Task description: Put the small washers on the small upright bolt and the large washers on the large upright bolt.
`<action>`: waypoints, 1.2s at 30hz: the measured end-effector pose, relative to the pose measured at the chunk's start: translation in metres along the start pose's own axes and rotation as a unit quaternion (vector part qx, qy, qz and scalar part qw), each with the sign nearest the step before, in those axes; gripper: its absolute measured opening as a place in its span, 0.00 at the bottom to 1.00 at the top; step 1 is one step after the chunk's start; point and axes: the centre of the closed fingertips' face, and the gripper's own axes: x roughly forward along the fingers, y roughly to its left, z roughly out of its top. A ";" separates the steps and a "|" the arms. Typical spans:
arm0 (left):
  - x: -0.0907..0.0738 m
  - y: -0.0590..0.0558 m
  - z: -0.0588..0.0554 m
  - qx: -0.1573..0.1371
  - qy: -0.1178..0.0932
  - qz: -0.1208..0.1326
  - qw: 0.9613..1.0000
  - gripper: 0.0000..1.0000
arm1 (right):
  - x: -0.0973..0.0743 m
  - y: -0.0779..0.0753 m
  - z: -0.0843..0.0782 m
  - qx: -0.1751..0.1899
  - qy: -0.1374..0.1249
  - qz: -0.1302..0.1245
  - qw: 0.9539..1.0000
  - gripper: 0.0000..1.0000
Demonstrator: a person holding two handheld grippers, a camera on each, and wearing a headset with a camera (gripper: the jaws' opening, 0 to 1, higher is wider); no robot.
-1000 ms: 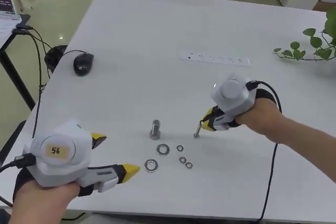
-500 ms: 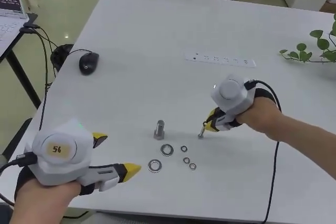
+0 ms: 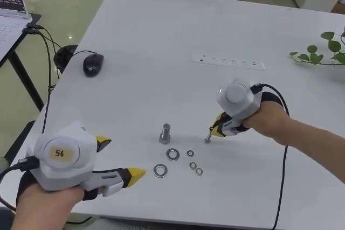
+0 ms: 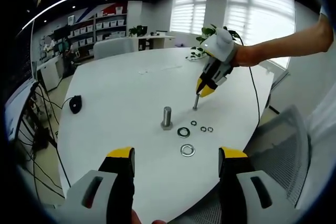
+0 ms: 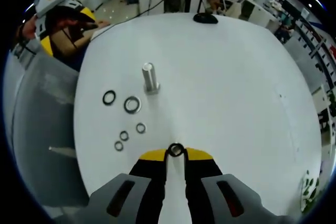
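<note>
White table point(image 3: 161, 36): large bolt point(image 3: 165, 133) upright, washers point(image 3: 173, 154) loose at its 5 o'clock. Left gripper point(image 4: 177, 154) spread wide, empty. Right gripper point(image 5: 176, 155) pinched on small ring point(image 5: 170, 150) above small bolt point(image 3: 208, 138). I can't tell washer from bolt head.

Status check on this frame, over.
Left gripper open, clear of the parts. Right gripper shut on what looks like a small washer, at small bolt top. Large bolt bare; five washers loose. Nothing blocking.
</note>
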 end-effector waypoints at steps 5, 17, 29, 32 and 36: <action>-0.001 0.001 -0.001 -0.003 0.000 0.002 1.000 0.64 | 0.002 0.000 -0.001 -0.001 0.004 0.001 1.000 0.13; -0.001 0.002 -0.002 -0.004 0.001 0.003 1.000 0.64 | 0.008 0.000 -0.003 0.003 0.013 0.005 1.000 0.13; -0.002 0.003 -0.004 -0.004 0.004 0.004 1.000 0.64 | 0.022 0.001 -0.012 0.012 0.033 0.011 0.999 0.13; -0.003 0.004 -0.005 -0.005 0.005 0.005 1.000 0.64 | 0.025 0.002 -0.013 0.018 0.035 0.012 0.999 0.13; -0.004 0.005 -0.004 -0.004 0.006 0.006 1.000 0.64 | 0.034 0.004 -0.018 0.025 0.042 0.014 0.999 0.13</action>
